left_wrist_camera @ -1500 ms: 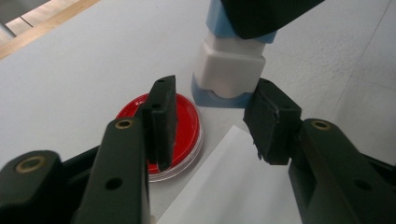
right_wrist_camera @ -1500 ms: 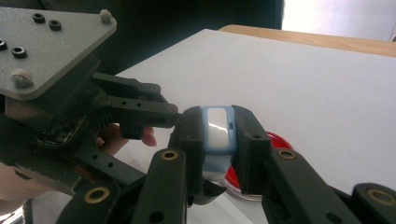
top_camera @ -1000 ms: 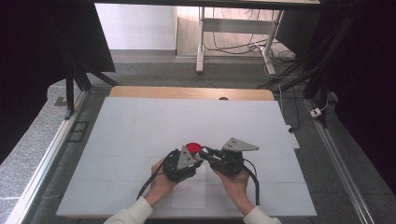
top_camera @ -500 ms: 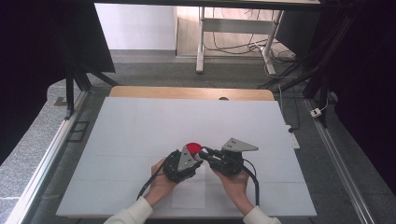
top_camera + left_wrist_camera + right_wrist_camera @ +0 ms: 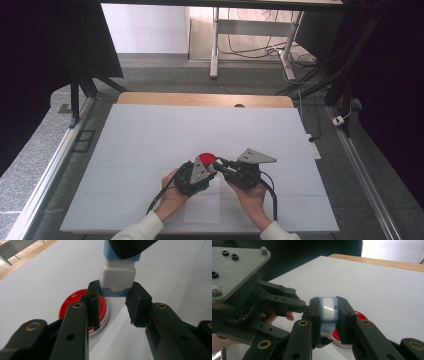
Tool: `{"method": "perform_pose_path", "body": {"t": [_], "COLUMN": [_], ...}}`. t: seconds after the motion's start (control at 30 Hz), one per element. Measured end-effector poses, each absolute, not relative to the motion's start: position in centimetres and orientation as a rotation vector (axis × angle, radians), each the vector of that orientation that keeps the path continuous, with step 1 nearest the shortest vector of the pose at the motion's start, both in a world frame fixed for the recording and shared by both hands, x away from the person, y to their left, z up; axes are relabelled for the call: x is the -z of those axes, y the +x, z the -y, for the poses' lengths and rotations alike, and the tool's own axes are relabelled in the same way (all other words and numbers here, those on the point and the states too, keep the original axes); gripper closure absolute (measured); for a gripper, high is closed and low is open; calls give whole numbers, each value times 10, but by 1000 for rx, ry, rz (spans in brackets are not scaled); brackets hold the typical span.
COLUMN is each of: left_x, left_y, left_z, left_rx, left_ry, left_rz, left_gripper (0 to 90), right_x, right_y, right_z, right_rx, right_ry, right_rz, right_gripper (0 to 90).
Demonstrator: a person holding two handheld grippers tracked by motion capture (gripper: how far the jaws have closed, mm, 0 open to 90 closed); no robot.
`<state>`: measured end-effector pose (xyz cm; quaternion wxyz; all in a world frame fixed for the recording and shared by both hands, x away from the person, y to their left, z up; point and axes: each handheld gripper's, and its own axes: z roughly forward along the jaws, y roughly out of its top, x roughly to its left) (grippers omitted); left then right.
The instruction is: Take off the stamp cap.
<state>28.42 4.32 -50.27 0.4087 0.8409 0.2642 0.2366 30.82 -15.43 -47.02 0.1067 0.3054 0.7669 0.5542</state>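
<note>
A small white block with blue trim [image 5: 117, 273] hangs above the table, gripped from two sides. My left gripper [image 5: 115, 288] is shut on its blue lower end. My right gripper [image 5: 328, 302] is shut on the other end, where the block [image 5: 328, 312] shows as a white face in a blue frame. In the high view the left gripper [image 5: 210, 169] and right gripper [image 5: 220, 162] meet tip to tip at the near middle of the table. A round red dish [image 5: 205, 158] with a clear rim lies on the table just beneath them, and the dish [image 5: 75, 302] sits behind my left jaw.
The white tabletop [image 5: 150, 135] stretches wide to the left, right and far side, with a wooden strip [image 5: 200, 99] at its far edge. A faint rectangular sheet [image 5: 202, 207] lies near the front edge between the person's forearms. Black frames and cables stand beyond the table.
</note>
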Motion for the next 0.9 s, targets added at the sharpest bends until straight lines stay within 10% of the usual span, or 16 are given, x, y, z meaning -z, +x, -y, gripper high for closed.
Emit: {"method": "perform_pose_path", "body": {"t": [0.9], "left_x": [505], "left_y": [284], "left_z": [-43], "left_rx": [-608], "left_ry": [2130], "left_rz": [-646], "left_gripper": [655], "right_x": [470], "right_y": [307], "right_z": [153], "right_rx": [-1610], "right_ry": [897], "right_rz": [-2266], "right_gripper": [753]}}
